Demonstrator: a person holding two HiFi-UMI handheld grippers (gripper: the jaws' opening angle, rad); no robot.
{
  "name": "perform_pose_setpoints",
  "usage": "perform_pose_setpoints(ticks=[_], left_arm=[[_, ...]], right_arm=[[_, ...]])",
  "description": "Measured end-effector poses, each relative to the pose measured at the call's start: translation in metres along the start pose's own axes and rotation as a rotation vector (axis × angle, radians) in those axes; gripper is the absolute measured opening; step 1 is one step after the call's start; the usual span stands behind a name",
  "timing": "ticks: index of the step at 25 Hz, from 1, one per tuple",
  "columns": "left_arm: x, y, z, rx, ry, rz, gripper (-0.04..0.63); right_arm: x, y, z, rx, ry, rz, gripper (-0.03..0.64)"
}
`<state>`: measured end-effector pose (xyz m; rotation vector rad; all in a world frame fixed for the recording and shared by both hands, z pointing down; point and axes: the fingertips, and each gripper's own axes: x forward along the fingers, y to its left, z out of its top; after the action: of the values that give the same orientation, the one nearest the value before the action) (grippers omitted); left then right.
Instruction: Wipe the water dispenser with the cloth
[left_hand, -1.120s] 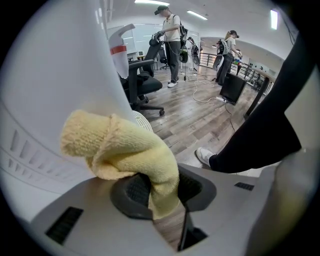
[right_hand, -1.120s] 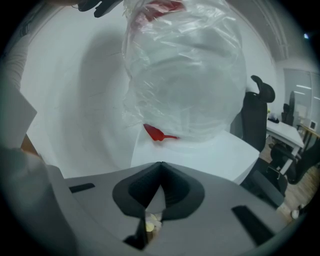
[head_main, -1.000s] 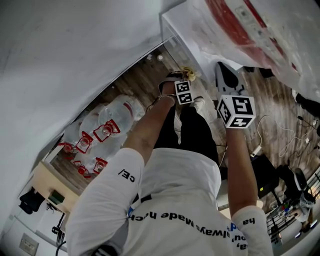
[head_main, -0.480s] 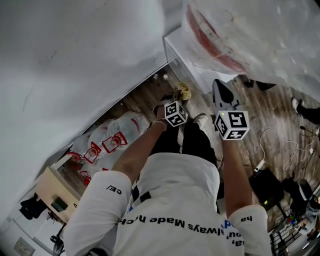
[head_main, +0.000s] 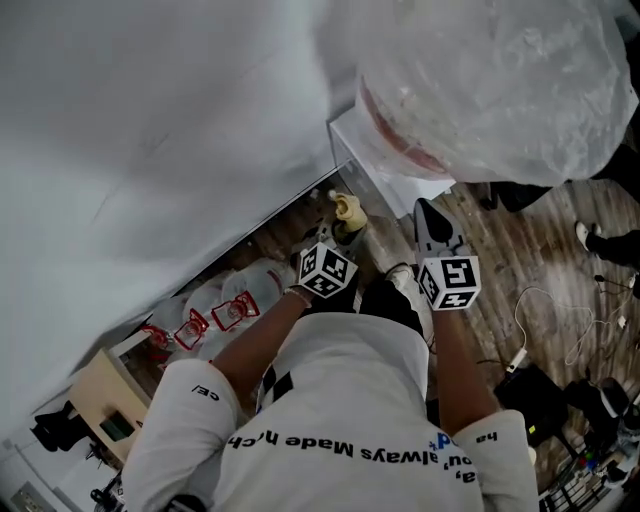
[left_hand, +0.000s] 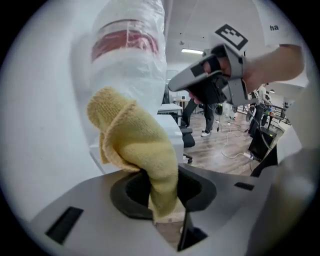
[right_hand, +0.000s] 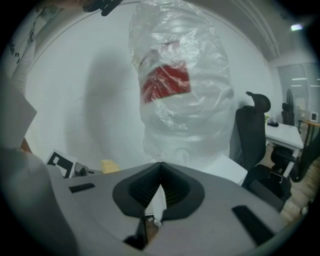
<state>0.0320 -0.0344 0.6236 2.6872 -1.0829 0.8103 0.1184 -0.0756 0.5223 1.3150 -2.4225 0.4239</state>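
1. A plastic-wrapped bottle (head_main: 500, 90) with a red label fills the head view's 1 o'clock corner, standing on the white dispenser (head_main: 385, 170).
2. Empty jugs (head_main: 215, 315) with red handles lie on the floor at 8 o'clock, along the wall.
3. The right gripper (head_main: 428, 215) hangs at 3 o'clock of the left one and points at the dispenser. In its own view its jaws meet at the tips with nothing between them.
4. The left gripper (head_main: 345, 228) is clamped tight on the cloth.
5. The yellow cloth (left_hand: 137, 145) is pinched by its lower end between those jaws. The rest bunches up and out toward 11 o'clock, against the dispenser's side below the bottle. It seems to touch the white surface, though the contact itself is not clear.
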Motion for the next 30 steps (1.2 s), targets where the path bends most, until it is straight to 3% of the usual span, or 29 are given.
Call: perform_pose_setpoints(ticks=[6, 13, 22, 30], left_arm=[[-0.053, 0.026, 0.065, -0.011, -0.104, 0.051, 0.124], [-0.104, 0.059, 0.123, -0.136, -0.21, 0.106, 0.124], [-0.153, 0.072, 0.201, -0.154, -0.358, 0.118, 0.125], [-0.178, 0.081, 0.233, -0.165, -0.394, 0.139, 0.125]], right_arm=[[-0.01, 0.012, 0.028, -0.048, -0.029, 0.014, 0.008], [-0.038, 0.023, 0.071, -0.046, -0.054, 0.022, 0.008], [-0.065, 0.039, 0.123, -0.083, -0.099, 0.067, 0.008], [-0.085, 0.04, 0.158, -0.097, -0.133, 0.071, 0.008]])
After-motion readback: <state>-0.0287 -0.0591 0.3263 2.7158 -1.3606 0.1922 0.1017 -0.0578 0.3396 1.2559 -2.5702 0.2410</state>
